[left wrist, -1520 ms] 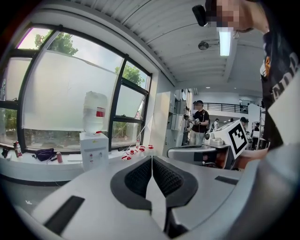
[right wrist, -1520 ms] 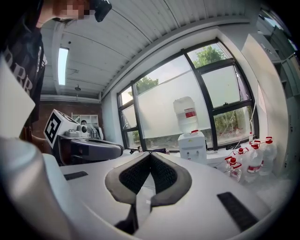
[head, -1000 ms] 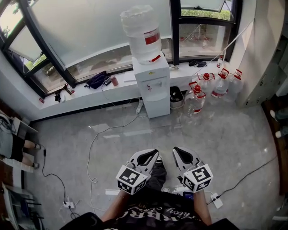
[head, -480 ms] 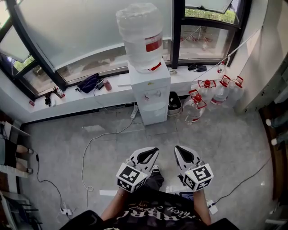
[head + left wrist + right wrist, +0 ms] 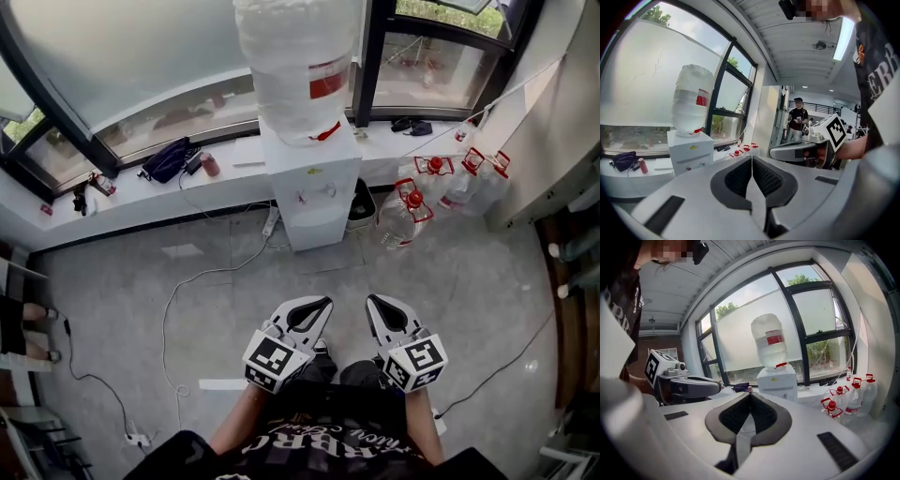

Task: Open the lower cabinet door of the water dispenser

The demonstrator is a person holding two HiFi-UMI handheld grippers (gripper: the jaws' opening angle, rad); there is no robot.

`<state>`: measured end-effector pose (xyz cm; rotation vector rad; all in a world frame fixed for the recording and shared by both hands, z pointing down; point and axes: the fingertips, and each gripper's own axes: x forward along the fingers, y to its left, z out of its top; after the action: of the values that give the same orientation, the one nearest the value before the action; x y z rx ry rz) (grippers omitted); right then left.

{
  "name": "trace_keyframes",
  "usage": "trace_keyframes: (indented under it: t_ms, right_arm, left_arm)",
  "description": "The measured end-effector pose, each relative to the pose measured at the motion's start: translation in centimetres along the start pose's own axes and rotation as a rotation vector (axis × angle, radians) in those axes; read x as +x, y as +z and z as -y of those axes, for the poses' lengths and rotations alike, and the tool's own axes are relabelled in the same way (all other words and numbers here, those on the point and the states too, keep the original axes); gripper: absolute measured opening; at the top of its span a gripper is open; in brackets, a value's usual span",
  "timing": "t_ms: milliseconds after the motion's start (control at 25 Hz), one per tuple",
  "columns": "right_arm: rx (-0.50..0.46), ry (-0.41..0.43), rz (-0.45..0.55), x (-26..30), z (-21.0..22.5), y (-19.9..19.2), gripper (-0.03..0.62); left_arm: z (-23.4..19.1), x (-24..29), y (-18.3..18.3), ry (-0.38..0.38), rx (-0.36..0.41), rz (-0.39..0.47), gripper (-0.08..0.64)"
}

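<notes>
A white water dispenser (image 5: pixel 314 183) stands against the window sill, with a big clear bottle (image 5: pixel 295 66) on top. Its lower cabinet door (image 5: pixel 316 225) is closed. The dispenser also shows in the left gripper view (image 5: pixel 691 150) and in the right gripper view (image 5: pixel 777 380). My left gripper (image 5: pixel 323 302) and right gripper (image 5: pixel 372 300) hover side by side over the floor, well short of the dispenser. Both are shut with nothing between the pads.
Several red-capped water jugs (image 5: pixel 412 211) stand right of the dispenser. A dark bin (image 5: pixel 362 202) sits beside it. A white cable (image 5: pixel 187 291) runs over the grey floor. A dark bag (image 5: pixel 169 159) lies on the sill. A person (image 5: pixel 797 123) stands far behind.
Both grippers and the head have moved toward the dispenser, which now looks larger and closer. The jaws stayed shut.
</notes>
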<state>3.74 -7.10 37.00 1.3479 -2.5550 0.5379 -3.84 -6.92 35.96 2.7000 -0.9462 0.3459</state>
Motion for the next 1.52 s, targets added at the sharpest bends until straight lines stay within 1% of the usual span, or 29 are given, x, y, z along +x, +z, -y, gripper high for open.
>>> trace_keyframes:
  t_ms: [160,320,400,520,680,840,1000,1120,1240,1360,1520]
  right_arm:
    - [0.001,0.003,-0.038,1.2,1.2,-0.8,0.014]
    - [0.007,0.011,-0.058,2.4,2.4,-0.9,0.014]
    - [0.010,0.022,-0.070,3.1,3.2,-0.9,0.014]
    - [0.003,0.049,-0.090,4.3,4.7,-0.9,0.014]
    - [-0.013,0.099,-0.106,6.4,7.6,-0.5,0.014]
    - [-0.046,0.146,-0.140,9.1,12.0,-0.2,0.014]
    - [-0.086,0.186,-0.165,12.6,17.7,-1.1,0.014]
    - [-0.149,0.218,-0.186,15.9,21.8,-2.8,0.015]
    - [-0.213,0.259,-0.205,20.0,26.0,-5.8,0.017]
    - [-0.214,0.267,-0.240,23.9,30.0,-8.9,0.019]
    - [-0.206,0.271,-0.276,28.6,34.3,-14.5,0.037]
  left_arm:
    - [-0.5,1.5,-1.1,-0.018,-0.024,-0.017,0.020]
    - [-0.9,2.7,-1.4,-0.040,-0.047,-0.001,0.020]
    - [-1.3,3.5,-1.4,-0.034,-0.057,-0.003,0.020]
    - [-2.3,4.8,-1.4,-0.010,-0.056,-0.013,0.020]
    - [-4.0,7.4,-1.0,0.046,-0.062,-0.022,0.020]
    - [-5.4,11.0,-0.3,0.101,-0.092,-0.030,0.020]
    - [-6.6,16.0,-0.3,0.134,-0.062,-0.049,0.020]
    - [-7.1,20.3,-1.1,0.126,-0.038,-0.080,0.020]
    - [-8.0,24.6,-2.4,0.125,-0.015,-0.113,0.020]
    - [-9.7,28.6,-4.1,0.135,0.004,-0.135,0.020]
    - [-12.6,32.9,-7.3,0.136,0.037,-0.170,0.020]
